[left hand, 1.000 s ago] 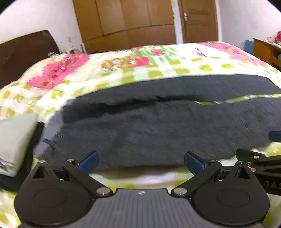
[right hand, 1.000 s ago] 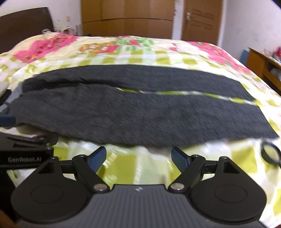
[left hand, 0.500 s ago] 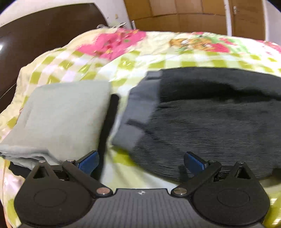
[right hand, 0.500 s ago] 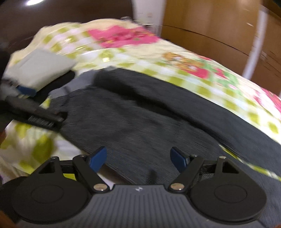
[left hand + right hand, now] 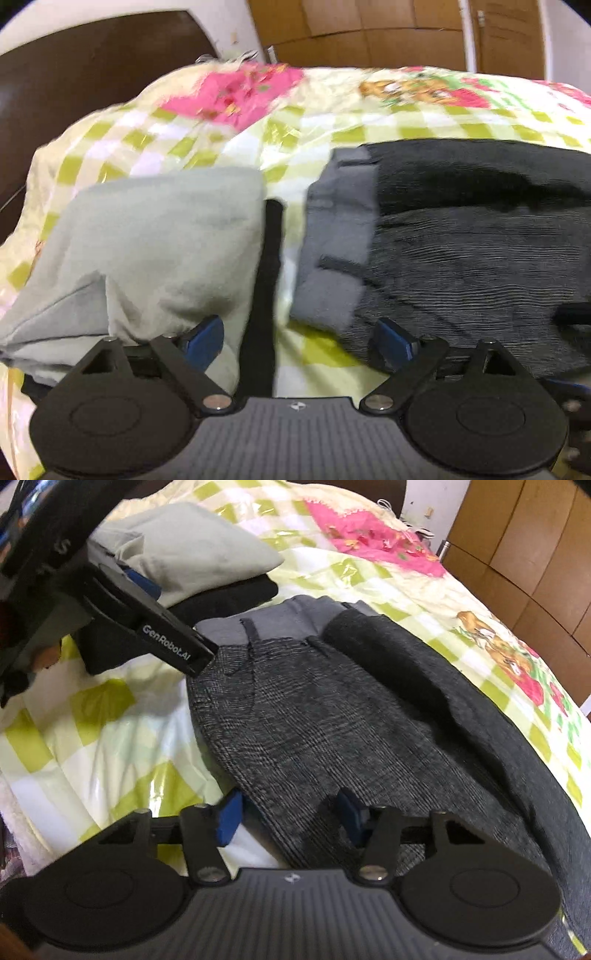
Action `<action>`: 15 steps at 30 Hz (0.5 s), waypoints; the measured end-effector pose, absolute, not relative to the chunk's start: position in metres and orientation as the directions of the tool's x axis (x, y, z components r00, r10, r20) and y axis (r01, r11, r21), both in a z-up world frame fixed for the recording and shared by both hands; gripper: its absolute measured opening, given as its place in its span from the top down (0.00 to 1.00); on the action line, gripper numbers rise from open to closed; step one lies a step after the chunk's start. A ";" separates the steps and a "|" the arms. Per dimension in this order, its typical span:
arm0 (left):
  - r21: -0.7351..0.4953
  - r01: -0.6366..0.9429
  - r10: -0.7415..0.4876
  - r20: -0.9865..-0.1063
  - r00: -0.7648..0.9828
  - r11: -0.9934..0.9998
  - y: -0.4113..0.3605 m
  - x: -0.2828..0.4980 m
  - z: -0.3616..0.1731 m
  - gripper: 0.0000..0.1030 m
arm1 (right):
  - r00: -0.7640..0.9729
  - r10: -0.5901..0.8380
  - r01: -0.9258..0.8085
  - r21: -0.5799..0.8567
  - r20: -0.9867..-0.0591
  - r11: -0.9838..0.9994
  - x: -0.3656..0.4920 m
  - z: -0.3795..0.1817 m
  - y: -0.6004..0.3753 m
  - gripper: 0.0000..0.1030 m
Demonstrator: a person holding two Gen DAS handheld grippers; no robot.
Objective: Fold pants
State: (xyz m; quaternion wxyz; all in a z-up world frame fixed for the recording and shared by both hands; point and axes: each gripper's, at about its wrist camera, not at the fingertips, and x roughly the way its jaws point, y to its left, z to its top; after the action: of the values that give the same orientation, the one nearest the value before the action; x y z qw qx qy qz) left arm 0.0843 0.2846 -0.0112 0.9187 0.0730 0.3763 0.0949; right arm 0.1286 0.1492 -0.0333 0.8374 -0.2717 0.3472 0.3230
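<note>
Dark grey pants (image 5: 461, 258) with a lighter grey waistband (image 5: 336, 236) lie flat on the bed, waistband toward the headboard; they also show in the right wrist view (image 5: 314, 723). My left gripper (image 5: 297, 338) is open and empty, low at the waistband end, its right finger by the pants' near corner. In the right wrist view the left gripper (image 5: 162, 642) reaches the waistband corner. My right gripper (image 5: 288, 818) is open, straddling the near edge of the pants, nothing held.
A folded pale grey garment (image 5: 155, 251) sits on a folded black one (image 5: 229, 598) left of the waistband. The bed has a green-checked, pink-flowered cover (image 5: 332, 110). A dark headboard (image 5: 92, 81) and wooden wardrobes (image 5: 369, 33) stand behind.
Both grippers have swung left from the legs' middle toward the waistband end and come closer to the fabric. Both stay open. The pants have not moved.
</note>
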 end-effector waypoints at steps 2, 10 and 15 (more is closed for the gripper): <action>0.182 -0.085 0.189 -0.689 0.700 0.980 0.279 0.084 -0.012 0.03 | 0.552 0.348 -0.733 -0.242 -0.758 0.636 0.128 -0.034 0.154 0.56; 0.038 -0.084 0.084 -0.756 0.649 0.996 0.292 0.102 -0.015 0.54 | 0.529 0.357 -0.740 -0.212 -0.770 0.639 0.130 -0.029 0.161 0.87; 0.011 -0.079 0.060 -0.762 0.645 0.997 0.299 0.073 -0.009 0.61 | 0.465 0.413 -0.772 -0.130 -0.783 0.622 0.119 -0.018 0.156 0.89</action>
State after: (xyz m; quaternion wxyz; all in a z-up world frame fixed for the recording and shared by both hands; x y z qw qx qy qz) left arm 0.0731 0.2986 -0.0088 0.9069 -0.0117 0.4194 0.0383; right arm 0.1187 0.1558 -0.0175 0.8208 -0.2422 0.3707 0.3609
